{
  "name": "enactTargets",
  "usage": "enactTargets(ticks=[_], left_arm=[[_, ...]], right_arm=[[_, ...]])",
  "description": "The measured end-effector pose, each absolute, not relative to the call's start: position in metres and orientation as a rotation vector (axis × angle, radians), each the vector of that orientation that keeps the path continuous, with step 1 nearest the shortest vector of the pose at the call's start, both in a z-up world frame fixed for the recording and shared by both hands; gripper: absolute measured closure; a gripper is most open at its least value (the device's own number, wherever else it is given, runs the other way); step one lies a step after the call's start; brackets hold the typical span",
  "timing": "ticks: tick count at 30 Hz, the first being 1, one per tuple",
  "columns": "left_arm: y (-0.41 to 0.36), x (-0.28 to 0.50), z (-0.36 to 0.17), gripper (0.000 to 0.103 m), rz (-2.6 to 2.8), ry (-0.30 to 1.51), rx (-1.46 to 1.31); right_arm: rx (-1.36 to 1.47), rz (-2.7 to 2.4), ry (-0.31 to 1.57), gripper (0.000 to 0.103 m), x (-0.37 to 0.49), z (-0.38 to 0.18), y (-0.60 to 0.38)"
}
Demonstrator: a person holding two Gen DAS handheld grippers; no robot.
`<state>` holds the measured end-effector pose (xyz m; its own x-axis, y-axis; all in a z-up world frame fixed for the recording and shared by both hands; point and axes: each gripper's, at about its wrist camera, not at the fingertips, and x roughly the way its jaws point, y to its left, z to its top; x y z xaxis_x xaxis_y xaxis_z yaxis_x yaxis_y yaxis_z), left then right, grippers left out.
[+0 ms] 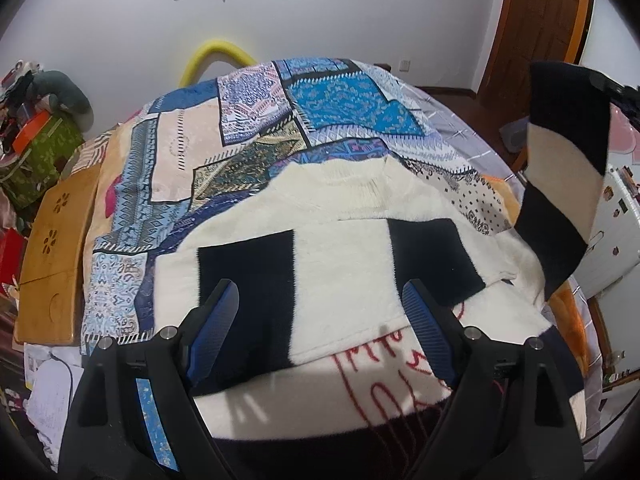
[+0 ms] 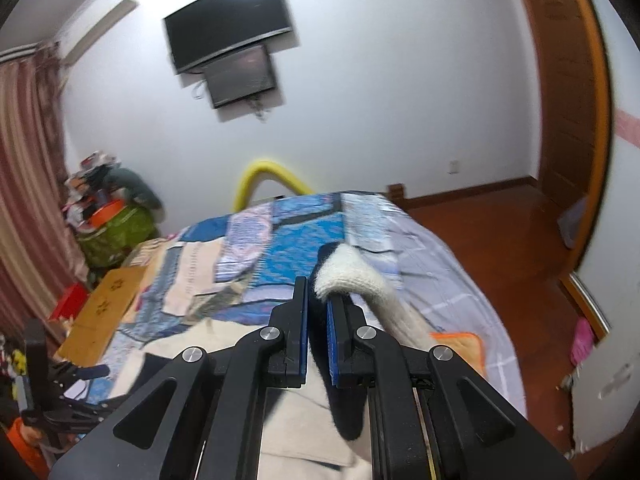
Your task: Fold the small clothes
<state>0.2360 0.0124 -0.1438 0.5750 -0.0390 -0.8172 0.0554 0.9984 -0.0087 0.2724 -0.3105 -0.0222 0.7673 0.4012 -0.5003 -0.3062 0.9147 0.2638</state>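
Note:
A cream and black fuzzy sweater (image 1: 344, 240) with red stitched writing lies flat on the patterned bedspread (image 1: 224, 128). One striped sleeve lies folded across its chest. My left gripper (image 1: 320, 308) is open and hovers just above the sweater's middle, holding nothing. My right gripper (image 2: 317, 308) is shut on the other sleeve (image 2: 352, 268) near its cuff and holds it lifted above the bed. That raised sleeve (image 1: 564, 168) hangs at the right in the left wrist view.
A wooden lap tray (image 1: 52, 248) lies at the bed's left edge. Cluttered boxes and bags (image 1: 36, 144) stand left of the bed. A yellow foam-covered rail (image 1: 216, 56) stands at the bed's far end. A wooden door (image 2: 568, 92) and floor are to the right.

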Motion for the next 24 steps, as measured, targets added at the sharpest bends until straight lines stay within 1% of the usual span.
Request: enactTargets(ticks=[7, 14, 19, 24], left_arm=[[0.034, 0.218, -0.135, 0.019, -0.037, 0.924, -0.008], [0.064, 0.207, -0.139, 0.019, 0.002, 0.928, -0.049], [0.088, 0.201, -0.145, 0.019, 0.043, 0.937, -0.084], [0.111, 0.196, -0.153, 0.019, 0.079, 0.951, -0.127]], right_arm=[[0.129, 0.499, 0.621, 0.096, 0.282, -0.033, -0.233], [0.080, 0.613, 0.691, 0.096, 0.277, -0.052, -0.160], [0.007, 0.703, 0.785, 0.096, 0.270, -0.081, -0.109], [-0.040, 0.761, 0.904, 0.096, 0.265, -0.116, -0.079]])
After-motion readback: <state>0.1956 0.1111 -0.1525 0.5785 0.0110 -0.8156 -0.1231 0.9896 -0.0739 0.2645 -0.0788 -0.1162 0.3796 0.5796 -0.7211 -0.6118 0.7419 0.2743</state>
